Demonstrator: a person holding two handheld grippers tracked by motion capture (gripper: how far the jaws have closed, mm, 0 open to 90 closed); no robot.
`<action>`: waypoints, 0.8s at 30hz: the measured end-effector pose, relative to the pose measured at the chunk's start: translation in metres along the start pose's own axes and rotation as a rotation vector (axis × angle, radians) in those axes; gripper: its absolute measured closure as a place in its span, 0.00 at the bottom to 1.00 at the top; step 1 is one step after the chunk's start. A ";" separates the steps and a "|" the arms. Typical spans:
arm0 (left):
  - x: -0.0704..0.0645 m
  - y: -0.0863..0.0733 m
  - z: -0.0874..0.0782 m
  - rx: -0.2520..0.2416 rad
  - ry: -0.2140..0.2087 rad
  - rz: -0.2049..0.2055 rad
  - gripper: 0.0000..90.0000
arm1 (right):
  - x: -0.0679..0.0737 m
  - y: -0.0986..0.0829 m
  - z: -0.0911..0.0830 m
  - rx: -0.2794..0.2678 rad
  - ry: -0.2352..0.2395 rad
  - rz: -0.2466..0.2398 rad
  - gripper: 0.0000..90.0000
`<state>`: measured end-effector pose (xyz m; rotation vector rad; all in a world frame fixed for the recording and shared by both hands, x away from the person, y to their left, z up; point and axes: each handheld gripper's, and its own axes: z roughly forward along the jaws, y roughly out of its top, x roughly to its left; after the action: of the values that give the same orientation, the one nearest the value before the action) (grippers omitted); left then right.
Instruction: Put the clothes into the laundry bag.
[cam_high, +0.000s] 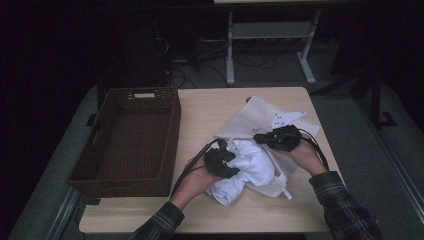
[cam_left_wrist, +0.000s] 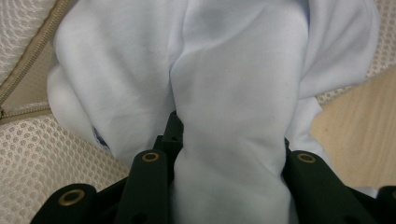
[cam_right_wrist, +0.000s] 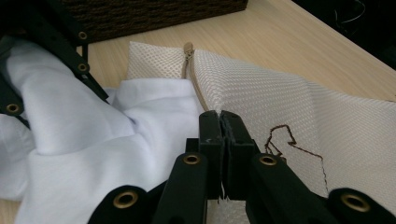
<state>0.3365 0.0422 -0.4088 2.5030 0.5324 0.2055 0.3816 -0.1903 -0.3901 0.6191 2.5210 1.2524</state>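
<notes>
Left gripper (cam_high: 231, 162): jaws set apart with a thick fold of the crumpled white cotton garment (cam_high: 248, 170) bunched between them; in the left gripper view the cloth (cam_left_wrist: 233, 107) fills the gap from one black finger (cam_left_wrist: 148, 182) to the other and bulges forward past both tips. Grip reads as clamped on the fold.

Right gripper (cam_high: 280, 137): in the right gripper view its jaws are pressed flat together, pinching the edge of the cream mesh laundry bag (cam_right_wrist: 299, 107) right at the tan zipper (cam_right_wrist: 192, 70) line. Zipper runs away from the fingertips toward the far bag corner. A brown stitched outline (cam_right_wrist: 289, 140) sits on the mesh just to the right of the fingers.

Garment lies at the bag's opening, touching the mesh, between the two grippers, resting on the light wooden table (cam_high: 210, 110). Dark brown woven wicker basket (cam_high: 132, 140) stands beyond the left gripper's outer side, apart from the cloth.
</notes>
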 end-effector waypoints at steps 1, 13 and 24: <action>0.001 0.000 0.000 0.006 0.003 0.003 0.71 | 0.000 0.000 0.000 -0.001 -0.001 0.000 0.97; 0.016 0.001 0.005 0.015 0.036 -0.049 0.71 | 0.002 0.001 0.001 -0.001 0.008 -0.001 0.97; 0.029 -0.003 0.004 0.013 0.061 -0.099 0.71 | 0.006 0.003 0.005 0.005 0.023 -0.008 0.97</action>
<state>0.3625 0.0551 -0.4128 2.4817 0.6833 0.2411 0.3792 -0.1821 -0.3909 0.5983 2.5439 1.2581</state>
